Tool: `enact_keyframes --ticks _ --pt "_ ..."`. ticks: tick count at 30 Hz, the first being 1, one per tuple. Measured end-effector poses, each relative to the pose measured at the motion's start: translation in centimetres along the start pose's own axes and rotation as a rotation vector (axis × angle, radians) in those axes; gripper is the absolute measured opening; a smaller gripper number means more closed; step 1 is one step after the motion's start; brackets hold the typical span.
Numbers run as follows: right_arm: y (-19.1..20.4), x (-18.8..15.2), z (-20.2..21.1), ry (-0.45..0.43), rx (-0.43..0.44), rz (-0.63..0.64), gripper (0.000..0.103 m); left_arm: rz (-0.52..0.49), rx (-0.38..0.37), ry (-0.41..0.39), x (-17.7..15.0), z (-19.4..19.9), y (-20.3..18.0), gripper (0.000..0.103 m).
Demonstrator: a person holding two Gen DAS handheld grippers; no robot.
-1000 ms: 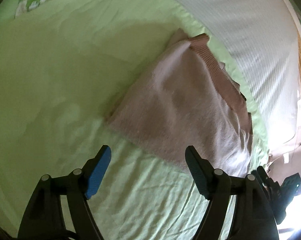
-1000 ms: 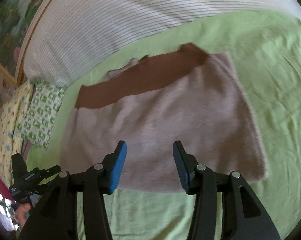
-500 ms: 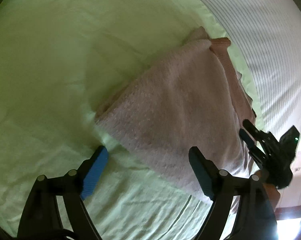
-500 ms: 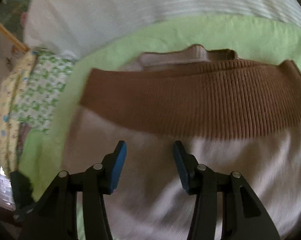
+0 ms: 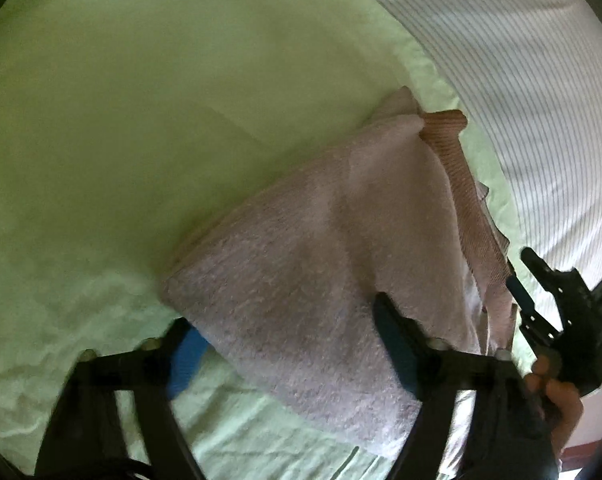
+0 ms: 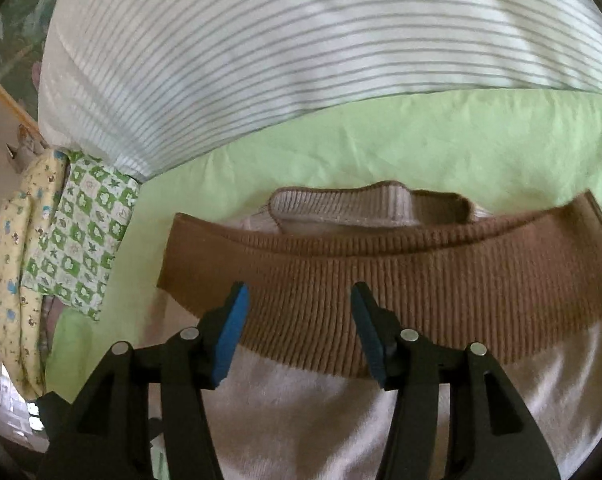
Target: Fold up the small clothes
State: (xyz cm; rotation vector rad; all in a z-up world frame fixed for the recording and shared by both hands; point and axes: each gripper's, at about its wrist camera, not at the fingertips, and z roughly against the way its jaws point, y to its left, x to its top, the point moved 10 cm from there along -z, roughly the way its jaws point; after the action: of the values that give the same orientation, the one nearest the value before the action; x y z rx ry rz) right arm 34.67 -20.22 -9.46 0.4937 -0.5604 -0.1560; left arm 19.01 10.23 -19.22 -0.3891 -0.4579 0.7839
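A small pale pink fuzzy sweater [image 5: 313, 272] with a brown ribbed hem band [image 6: 381, 280] lies folded on the green bedsheet [image 5: 141, 120]. My left gripper [image 5: 289, 344] is open, its fingers straddling the sweater's near corner, the left blue pad [image 5: 185, 356] low beside the folded edge. My right gripper [image 6: 299, 332] is open just above the brown band, with the cream collar [image 6: 341, 204] beyond it. The right gripper also shows in the left wrist view [image 5: 541, 312] at the sweater's far side.
A white striped blanket [image 6: 301, 60] borders the sheet behind the sweater. Folded green-checked and yellow printed cloths [image 6: 77, 240] lie at the left of the right wrist view. Open green sheet stretches left of the sweater [image 5: 101, 200].
Both grippers have moved in close to the sweater. The left gripper now straddles its near corner; the right gripper advanced from the pink body to over the brown band.
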Motion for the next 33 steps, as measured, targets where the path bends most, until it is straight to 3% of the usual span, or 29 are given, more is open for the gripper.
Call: enact_keyframes --ticks 2,3,7,12,16,20,21,23,26,28,30,32,33 --pt "-0.5 -0.6 1.1 -0.011 0.018 -0.042 0.055 -0.018 -0.025 0.009 0.2 -0.2 -0.3 0.028" --pt "-1.1 -1.2 1.8 -0.014 0.017 -0.061 0.055 -0.025 -0.043 0.017 0.2 -0.2 -0.5 0.018" --pt "-3.9 -3.9 4.5 -0.024 -0.013 -0.115 0.055 -0.126 -0.061 -0.025 0.7 1.4 -2.8 0.013" --pt "-8.5 -7.5 8.1 -0.031 -0.056 -0.214 0.055 -0.411 -0.134 -0.108 -0.9 5.0 -11.0 0.012" --pt "-11.2 -8.1 10.2 -0.061 -0.034 -0.275 0.055 -0.650 -0.245 -0.119 -5.1 6.5 -19.2 0.012" --pt "-12.6 -5.7 12.5 -0.123 0.014 -0.315 0.056 -0.884 -0.306 -0.070 -12.2 5.9 -25.1 0.010" --pt "-12.9 -5.1 13.0 -0.140 0.024 -0.320 0.056 -0.919 -0.314 -0.045 -13.8 5.3 -25.9 0.010" --pt "-13.4 -3.9 13.9 -0.158 0.066 -0.342 0.074 -1.012 -0.299 0.019 -17.5 3.0 -26.8 0.013" --pt "-13.9 -3.2 13.6 -0.147 0.108 -0.374 0.081 -1.094 -0.232 0.124 -21.4 -0.2 -25.9 0.024" --pt "-13.5 -3.3 12.8 -0.110 0.120 -0.354 0.082 -1.098 -0.221 0.145 -22.3 -0.6 -24.9 0.025" --pt "-13.2 -3.5 11.7 -0.078 0.095 -0.320 0.083 -1.094 -0.225 0.134 -22.0 0.3 -23.9 0.038" --pt "-13.0 -3.7 10.7 -0.060 0.090 -0.297 0.083 -1.086 -0.211 0.093 -20.9 1.7 -22.7 0.063" --pt "-12.8 -3.8 10.3 -0.051 0.095 -0.292 0.083 -1.083 -0.197 0.065 -20.0 2.6 -21.7 0.068"
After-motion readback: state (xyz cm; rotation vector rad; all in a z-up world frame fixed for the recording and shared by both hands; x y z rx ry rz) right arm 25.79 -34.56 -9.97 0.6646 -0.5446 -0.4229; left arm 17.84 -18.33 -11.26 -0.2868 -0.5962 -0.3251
